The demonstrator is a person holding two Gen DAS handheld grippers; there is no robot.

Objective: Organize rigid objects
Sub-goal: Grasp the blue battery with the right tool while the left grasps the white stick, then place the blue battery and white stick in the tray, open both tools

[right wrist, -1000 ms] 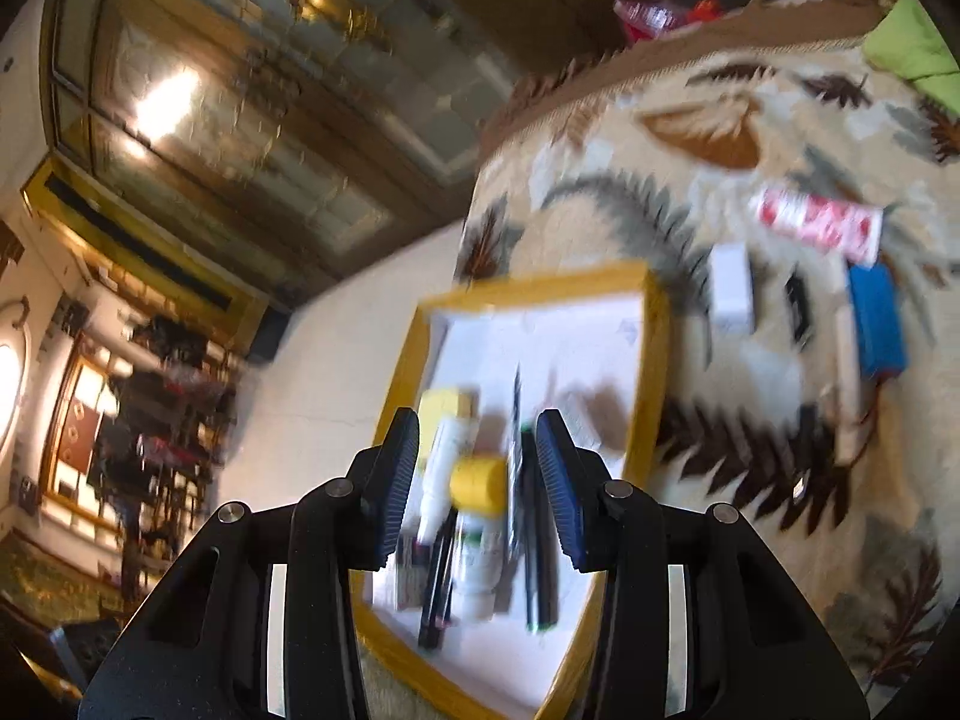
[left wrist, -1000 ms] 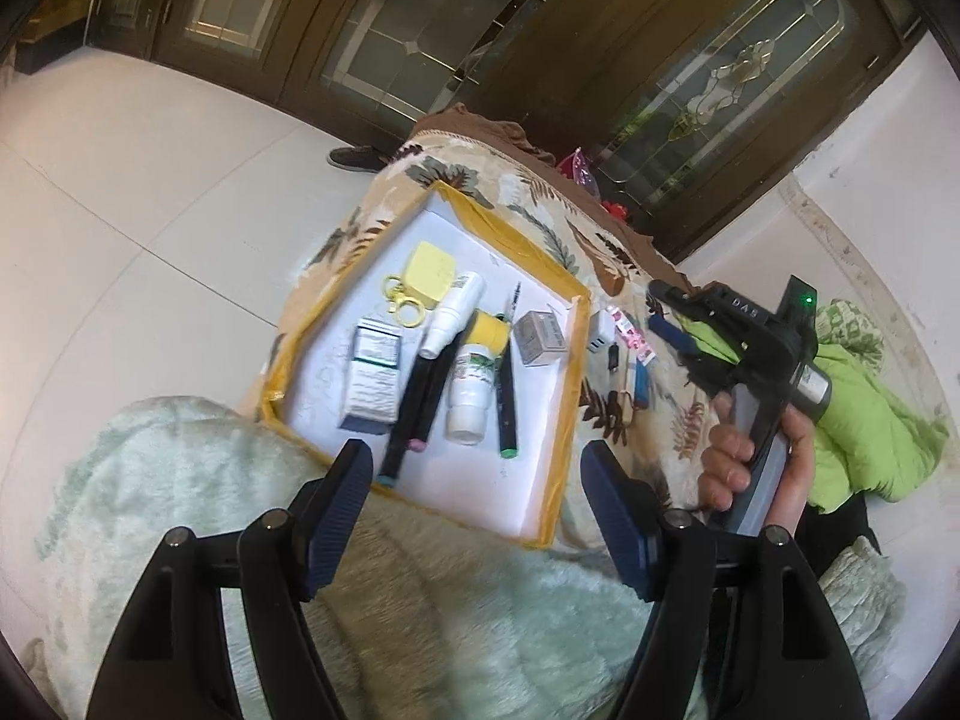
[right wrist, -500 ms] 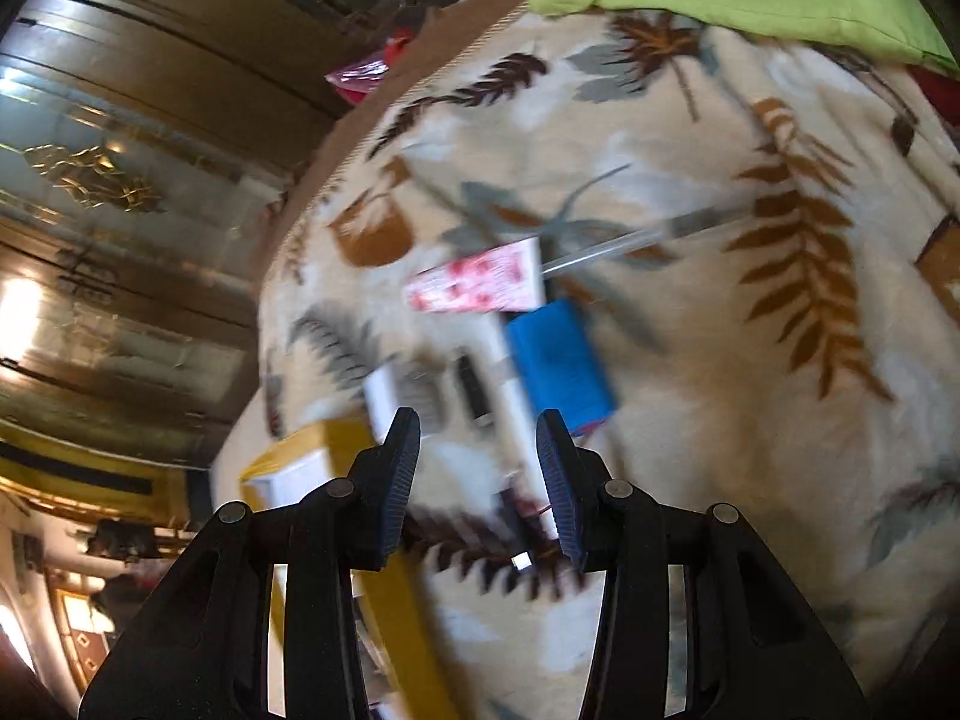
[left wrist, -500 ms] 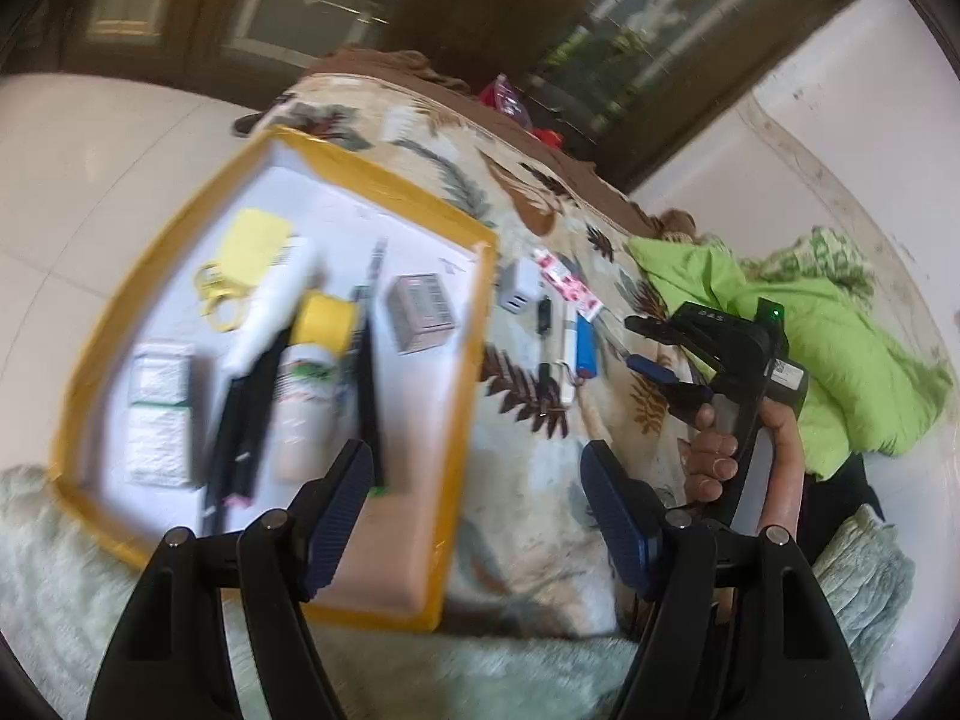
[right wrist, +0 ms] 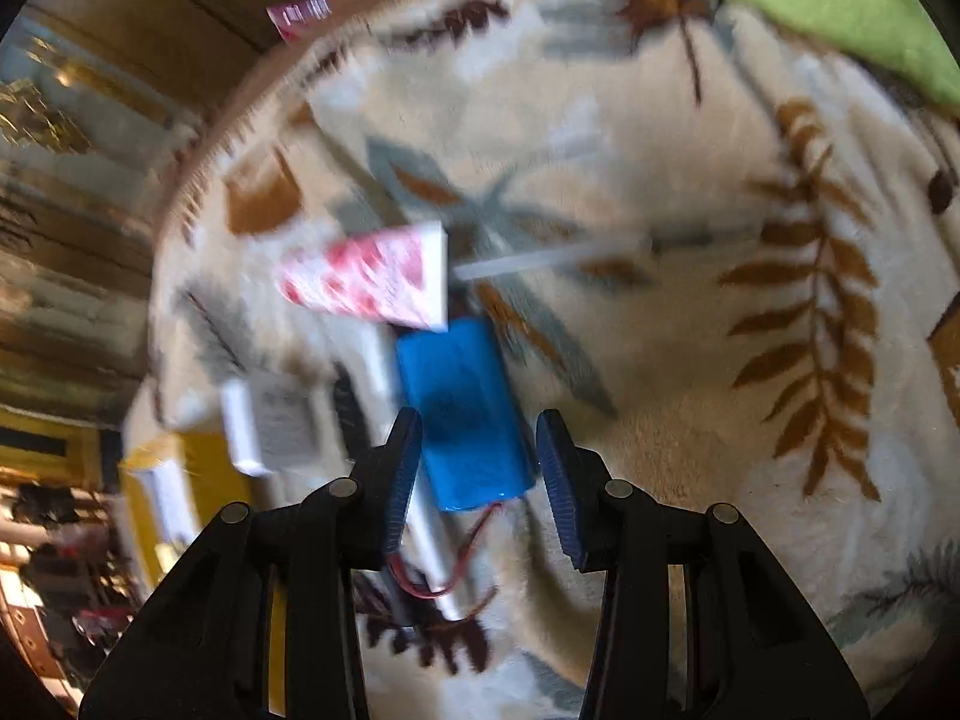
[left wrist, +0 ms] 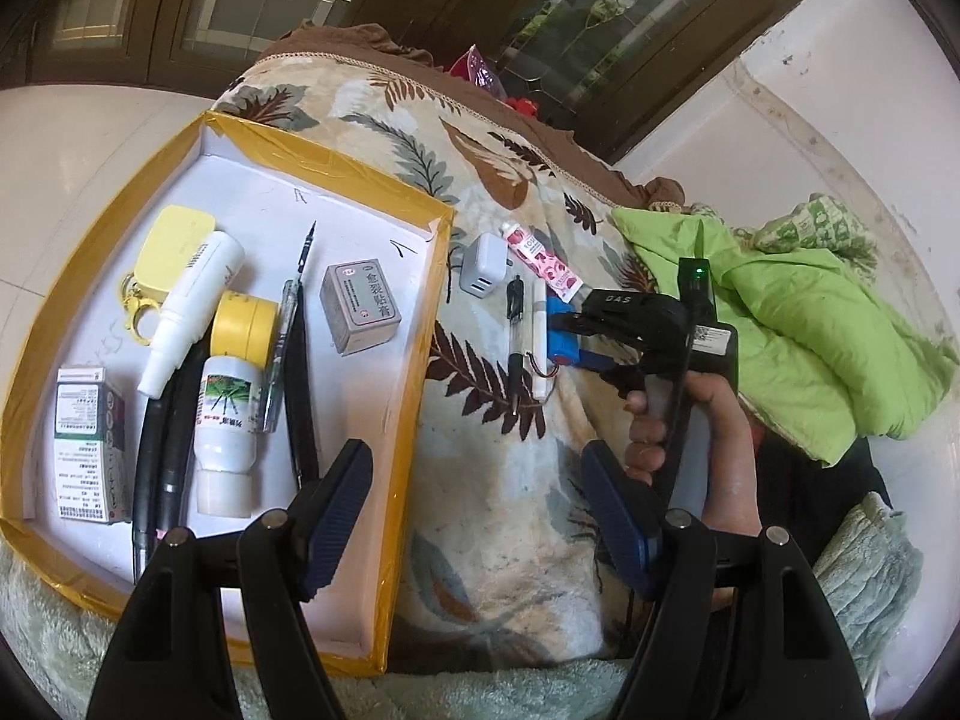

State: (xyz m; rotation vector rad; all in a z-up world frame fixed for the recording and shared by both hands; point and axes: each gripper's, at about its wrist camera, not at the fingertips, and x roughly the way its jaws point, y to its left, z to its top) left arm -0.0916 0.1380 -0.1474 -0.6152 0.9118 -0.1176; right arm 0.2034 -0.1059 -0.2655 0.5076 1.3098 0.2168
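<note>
A yellow-rimmed white tray (left wrist: pixel 414 360) lies on a leaf-patterned blanket and holds boxes, bottles, pens and a yellow case. Right of it lie a white charger (left wrist: pixel 485 267), a pink tube (left wrist: pixel 543 258), a black pen (left wrist: pixel 515 348), a white stick (left wrist: pixel 540 348) and a blue battery pack (left wrist: pixel 564 345). My right gripper (right wrist: pixel 477 468) is open, its fingers either side of the blue battery pack (right wrist: pixel 465 414), not closed on it; it also shows in the left wrist view (left wrist: pixel 579 339). My left gripper (left wrist: pixel 480 516) is open and empty above the tray's right edge.
A green cloth (left wrist: pixel 780 324) is heaped at the right beside a white wall. Dark glass doors stand behind the blanket. A pale green fleece (left wrist: pixel 864 588) lies at the near edge. White tiled floor lies to the left.
My right gripper has swung from over the tray to the loose items on the blanket and come down around the blue battery pack. My left gripper has shifted right and closer.
</note>
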